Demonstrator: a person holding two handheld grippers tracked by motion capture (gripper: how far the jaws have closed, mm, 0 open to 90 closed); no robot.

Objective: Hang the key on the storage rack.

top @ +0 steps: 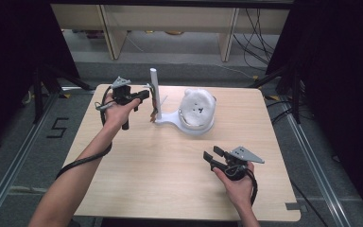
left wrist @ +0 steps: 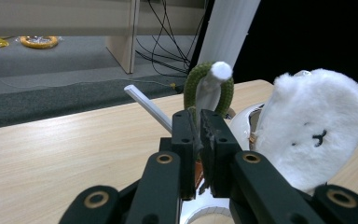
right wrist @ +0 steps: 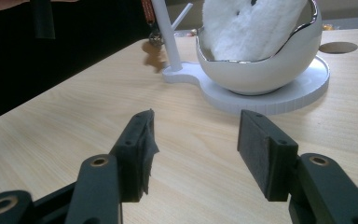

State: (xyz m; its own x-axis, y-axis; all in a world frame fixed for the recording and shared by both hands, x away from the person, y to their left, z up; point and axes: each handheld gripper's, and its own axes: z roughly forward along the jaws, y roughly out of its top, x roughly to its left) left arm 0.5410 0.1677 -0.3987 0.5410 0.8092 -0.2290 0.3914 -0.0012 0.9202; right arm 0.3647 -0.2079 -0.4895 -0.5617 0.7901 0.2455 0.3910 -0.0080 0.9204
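A white stand [top: 170,121] rises mid-table with an upright pole [top: 154,90] and side pegs. Its bowl [right wrist: 261,70] holds a fluffy white plush [top: 197,106]. My left gripper [top: 146,93] is at the pole. In the left gripper view its jaws [left wrist: 199,116] are shut on a green cord loop [left wrist: 193,81] that hangs around a white peg [left wrist: 212,86]. An orange-brown charm [right wrist: 154,37] dangles beside the pole [right wrist: 168,32]. My right gripper [top: 211,156] hovers low near the table's front right. It is open with nothing in it [right wrist: 196,126] and faces the bowl.
The light wooden table [top: 170,179] has bare surface between the stand and the right gripper. Wooden shelving [top: 113,28] and loose cables [top: 260,42] sit on the floor beyond the far edge. Black curtains flank both sides.
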